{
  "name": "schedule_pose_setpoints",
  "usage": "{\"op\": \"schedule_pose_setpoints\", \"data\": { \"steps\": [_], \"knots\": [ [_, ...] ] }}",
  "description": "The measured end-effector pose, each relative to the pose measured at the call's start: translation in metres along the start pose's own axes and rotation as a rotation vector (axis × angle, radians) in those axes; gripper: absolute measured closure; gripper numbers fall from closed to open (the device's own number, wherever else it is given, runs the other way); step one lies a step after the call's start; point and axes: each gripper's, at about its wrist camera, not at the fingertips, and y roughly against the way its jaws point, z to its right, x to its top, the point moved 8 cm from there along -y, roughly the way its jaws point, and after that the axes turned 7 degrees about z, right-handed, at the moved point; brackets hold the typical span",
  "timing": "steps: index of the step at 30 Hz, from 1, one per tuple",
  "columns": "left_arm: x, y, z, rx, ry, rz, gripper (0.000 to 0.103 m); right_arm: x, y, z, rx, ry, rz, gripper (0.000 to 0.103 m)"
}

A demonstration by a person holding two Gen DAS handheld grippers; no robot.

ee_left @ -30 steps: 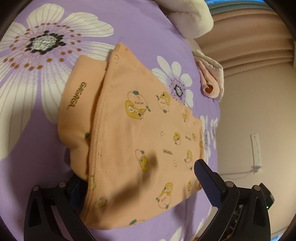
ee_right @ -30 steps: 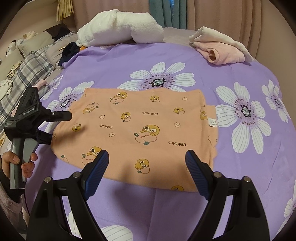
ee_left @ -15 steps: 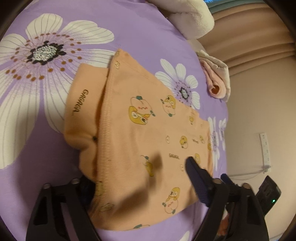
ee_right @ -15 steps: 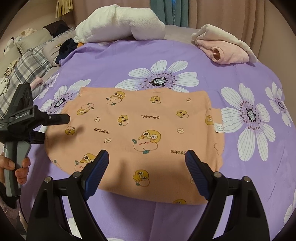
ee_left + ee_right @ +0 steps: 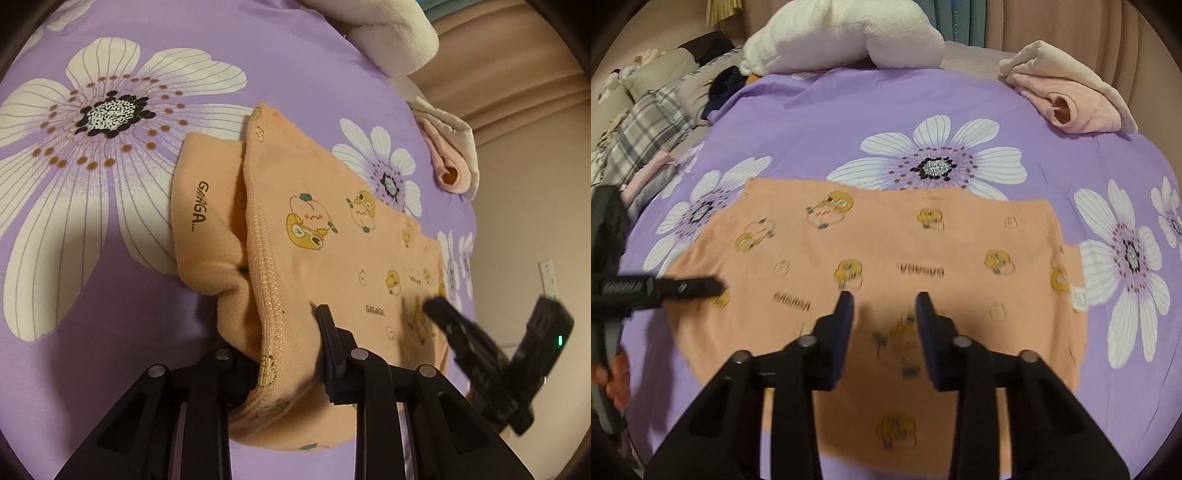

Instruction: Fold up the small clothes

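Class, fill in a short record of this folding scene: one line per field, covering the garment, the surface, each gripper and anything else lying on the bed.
garment: orange printed garment, spread flat, cartoon print and GAGAGA lettering
surface: purple bedsheet with white flowers
left gripper: jaws closing, a bunched hem edge of the garment between them
right gripper: jaws closing over the garment's near part; grip on fabric not clear
other items: pink folded clothing at the far right; white plush pillow at the far edge
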Motion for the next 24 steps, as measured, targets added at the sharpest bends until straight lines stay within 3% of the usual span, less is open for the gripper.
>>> {"op": "schedule_pose_setpoints", "data": {
  "steps": [5,11,17,24],
  "knots": [
    [0.0,-0.001,0.001,0.012,-0.022,-0.003,0.078,0.015,-0.031,-0.006,-0.006,-0.01,-0.014,0.083],
    [0.001,-0.004,0.0,0.014,-0.031,-0.01,0.078,0.007,-0.061,-0.015,-0.02,0.031,-0.088,0.084],
    [0.001,-0.005,0.001,0.013,-0.037,-0.014,0.078,0.007,-0.038,-0.014,0.01,0.01,-0.072,0.084],
    [0.002,-0.007,0.001,0.02,-0.046,-0.019,0.078,-0.033,-0.01,-0.027,0.049,0.042,-0.084,0.084]
  ]
}}
